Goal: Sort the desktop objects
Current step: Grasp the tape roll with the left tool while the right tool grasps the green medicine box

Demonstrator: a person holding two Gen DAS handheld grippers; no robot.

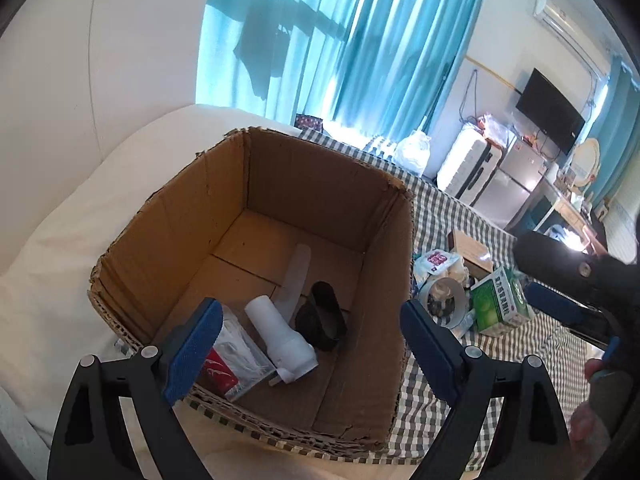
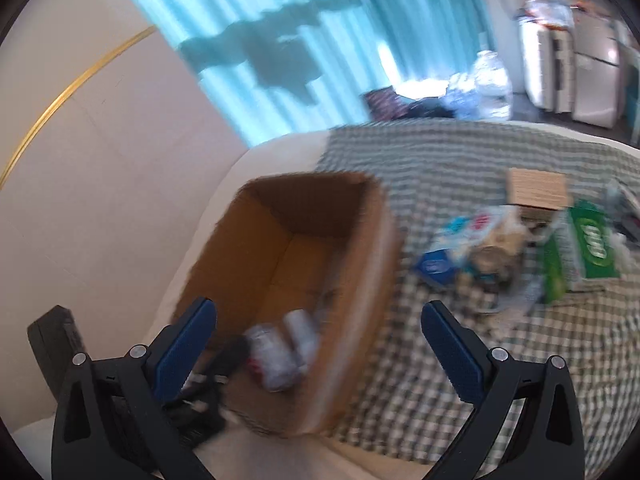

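An open cardboard box (image 1: 304,168) stands on a checked cloth (image 1: 448,216). Inside lie a white bottle (image 1: 282,334), a clear tube (image 1: 296,274), a black object (image 1: 320,318) and a clear packet with red print (image 1: 232,354). My left gripper (image 1: 310,348) is open and empty above the box's near side. My right gripper (image 2: 318,350) is open and empty, above the box (image 2: 304,240) and cloth; that view is blurred. A pile right of the box holds a green carton (image 1: 502,302), a tape roll (image 1: 444,300), a small packet (image 1: 434,262) and a tan box (image 1: 472,250).
A white cushion (image 1: 60,264) lies left of the box. Blue curtains (image 1: 360,40) hang behind. A suitcase (image 1: 468,168), fridge (image 1: 516,184) and wall television (image 1: 550,110) stand at far right. The other gripper (image 1: 576,280) shows at the left wrist view's right edge.
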